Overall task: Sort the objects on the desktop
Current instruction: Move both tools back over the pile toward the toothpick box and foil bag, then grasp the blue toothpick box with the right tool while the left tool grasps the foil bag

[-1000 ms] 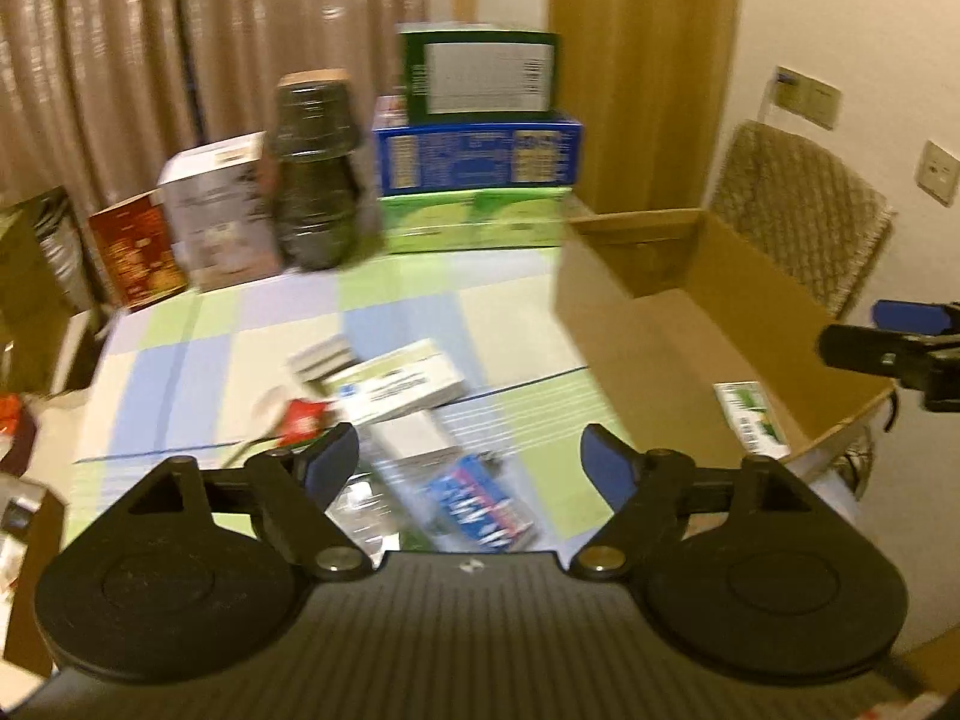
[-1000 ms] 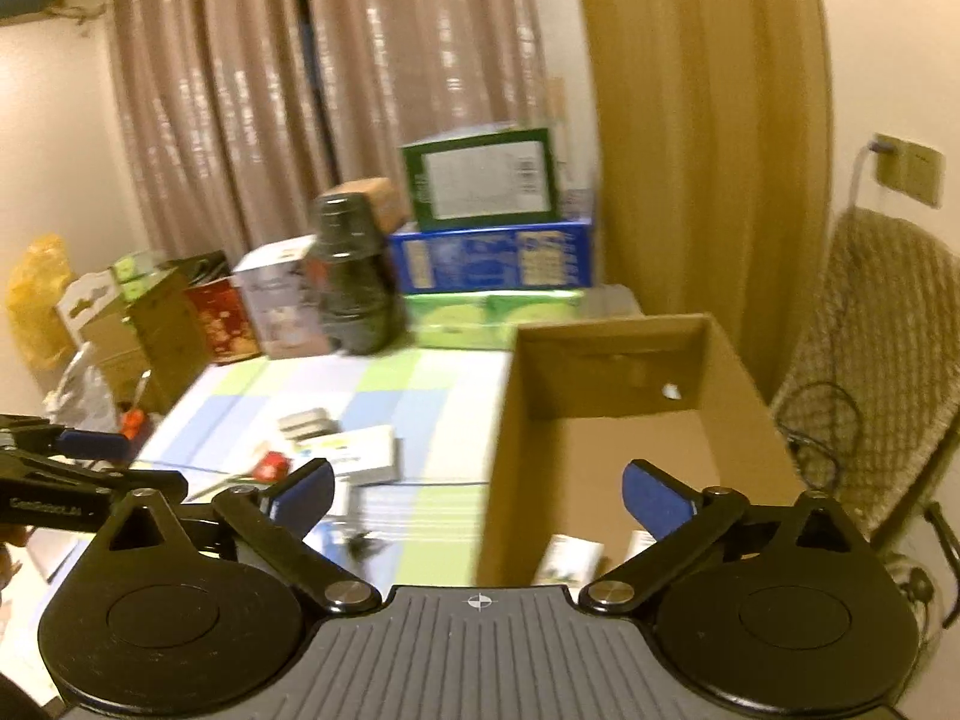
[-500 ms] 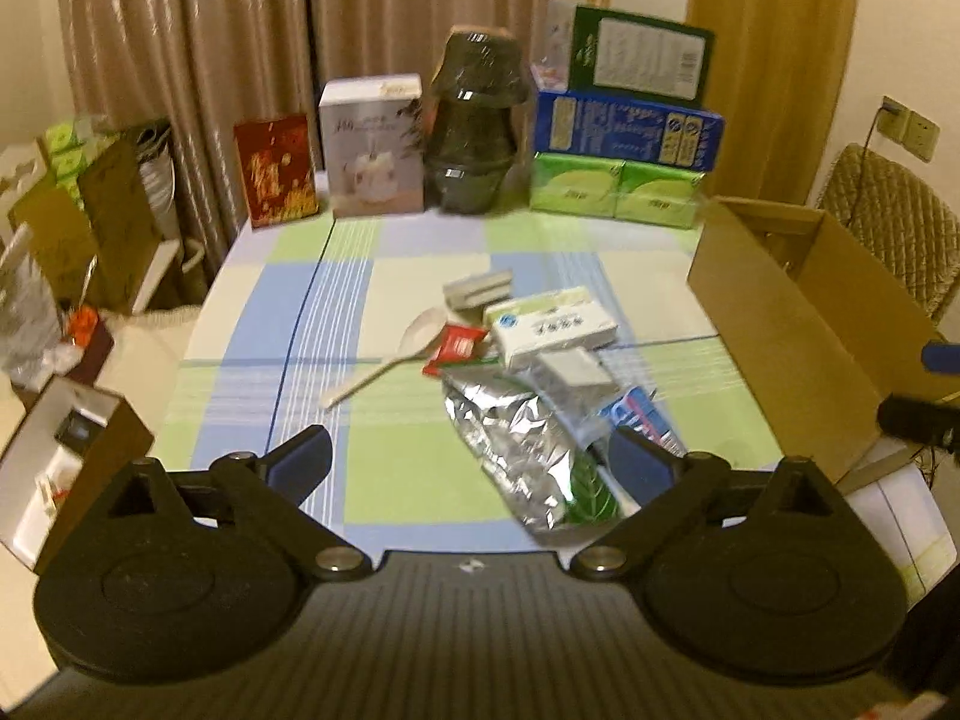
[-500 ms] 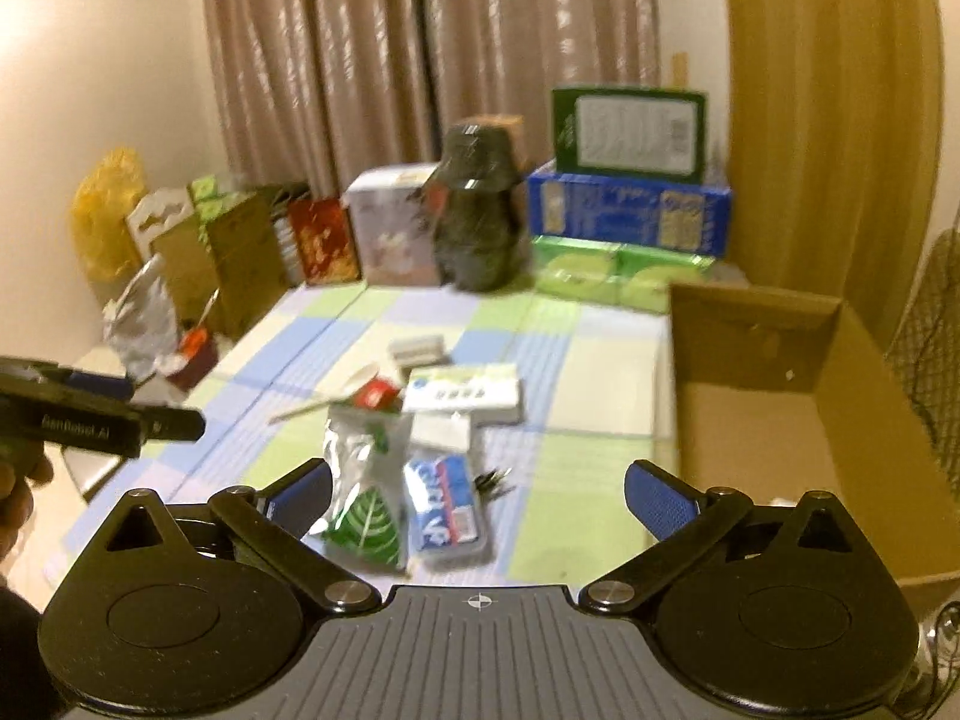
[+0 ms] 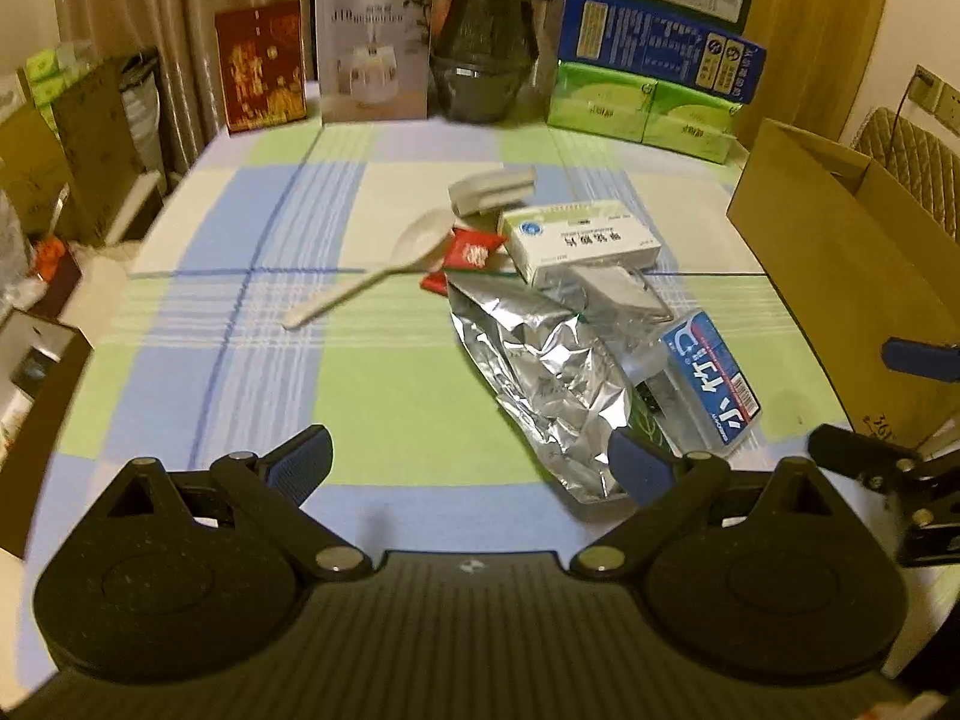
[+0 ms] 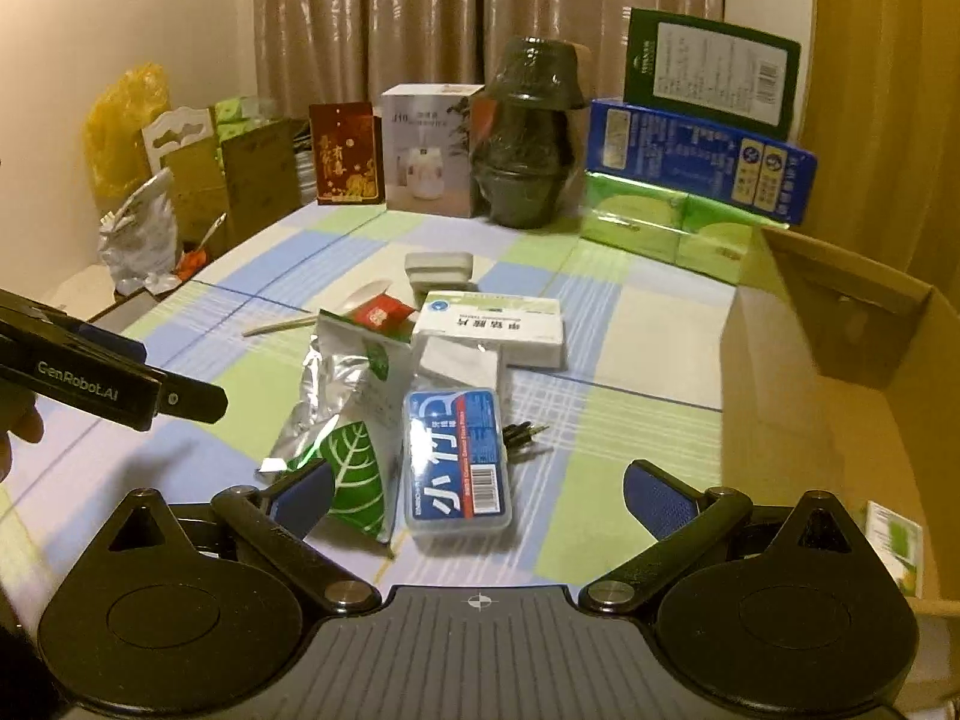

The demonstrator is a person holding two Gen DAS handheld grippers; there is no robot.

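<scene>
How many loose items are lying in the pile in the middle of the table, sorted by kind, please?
Boxes and cases: 4 (white medicine box, grey case, blue floss case, small white box)
Pouches and packets: 2 (foil pouch, red packet)
Spoons: 1 (plastic spoon)
Dark small pieces: 1 cluster, too small to identify
Total: 8

Crinkly shiny foil bag [image 5: 540, 372], glossy clear plastic case [image 6: 457, 461], matt cardboard box [image 6: 840, 396], woven cloth tablecloth [image 5: 240, 324].
</scene>
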